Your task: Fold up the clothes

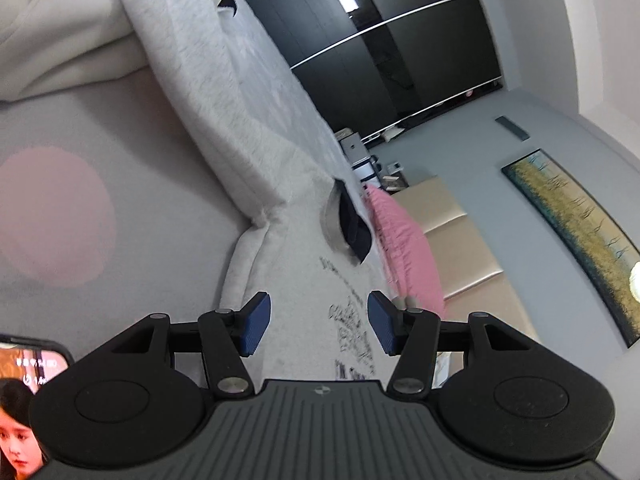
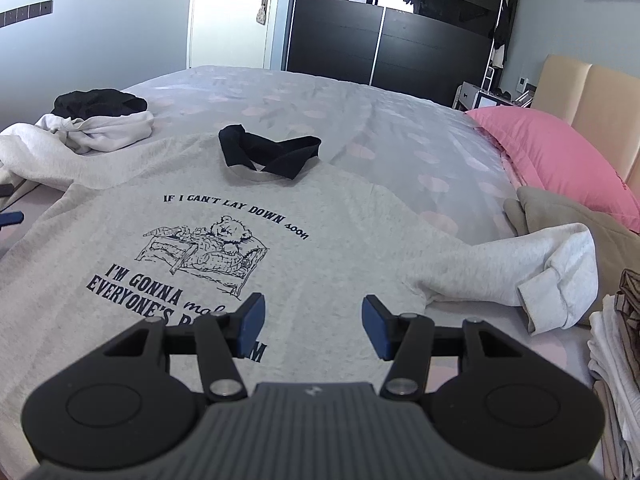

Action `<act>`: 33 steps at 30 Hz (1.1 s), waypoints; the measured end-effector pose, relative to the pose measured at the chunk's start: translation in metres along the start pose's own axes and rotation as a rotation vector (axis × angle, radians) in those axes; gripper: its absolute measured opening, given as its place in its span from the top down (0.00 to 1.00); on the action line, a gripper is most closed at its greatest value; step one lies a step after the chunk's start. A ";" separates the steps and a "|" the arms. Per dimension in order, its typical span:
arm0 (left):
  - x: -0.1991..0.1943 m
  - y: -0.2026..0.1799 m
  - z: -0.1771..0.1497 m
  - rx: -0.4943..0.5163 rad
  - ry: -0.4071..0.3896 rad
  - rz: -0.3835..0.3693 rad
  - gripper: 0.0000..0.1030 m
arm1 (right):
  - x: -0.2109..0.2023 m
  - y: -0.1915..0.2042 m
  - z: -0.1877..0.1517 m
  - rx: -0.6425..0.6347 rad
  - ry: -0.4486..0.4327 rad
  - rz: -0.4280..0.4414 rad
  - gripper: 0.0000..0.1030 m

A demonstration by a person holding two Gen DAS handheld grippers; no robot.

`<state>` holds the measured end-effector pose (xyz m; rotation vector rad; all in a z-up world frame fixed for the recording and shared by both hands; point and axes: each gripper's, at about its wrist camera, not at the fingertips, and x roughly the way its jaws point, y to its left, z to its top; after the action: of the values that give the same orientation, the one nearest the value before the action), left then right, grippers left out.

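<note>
The grey printed sweatshirt point(image 2: 224, 248) lies face up, spread flat on the bed point(image 2: 400, 128), its sleeves not yet folded. My left gripper point(image 1: 319, 322) and right gripper point(image 2: 313, 326) hover over it, both agape and empty; I judge I next pinch the sleeve point(image 2: 520, 272) nearest the pink pillow point(image 2: 560, 160) and fold it inward.

I am in a home bedroom: a wide bed point(image 2: 360, 128) with a pink pillow point(image 2: 560, 160) against a padded headboard point(image 2: 592, 92) on the right, a dark sliding wardrobe point(image 2: 392, 20) and white door point(image 2: 228, 12) at the far wall.

Black wardrobe point(image 2: 392, 28), white door point(image 2: 232, 16), grey wall point(image 2: 100, 24)
</note>
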<state>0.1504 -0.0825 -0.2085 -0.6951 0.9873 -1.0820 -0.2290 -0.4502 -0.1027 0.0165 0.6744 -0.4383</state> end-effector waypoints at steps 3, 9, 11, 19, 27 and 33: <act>-0.007 0.000 -0.001 -0.004 0.009 0.061 0.48 | -0.001 0.001 0.001 0.004 -0.007 0.003 0.45; -0.019 -0.004 -0.003 0.084 0.059 0.195 0.47 | -0.006 0.006 0.003 -0.021 -0.033 0.015 0.45; -0.022 -0.002 -0.005 0.089 0.059 0.221 0.47 | -0.008 0.007 0.003 -0.025 -0.038 0.017 0.45; -0.011 -0.021 -0.019 0.220 0.028 0.320 0.48 | -0.014 0.001 0.003 0.000 -0.058 0.009 0.44; -0.033 -0.015 -0.005 0.257 0.018 0.413 0.49 | -0.019 -0.001 0.003 0.011 -0.071 0.005 0.44; -0.073 -0.016 0.021 0.244 -0.083 0.392 0.45 | -0.021 0.002 0.005 -0.001 -0.083 0.016 0.44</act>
<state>0.1531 -0.0194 -0.1632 -0.3258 0.8578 -0.8038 -0.2403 -0.4412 -0.0862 0.0024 0.5922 -0.4212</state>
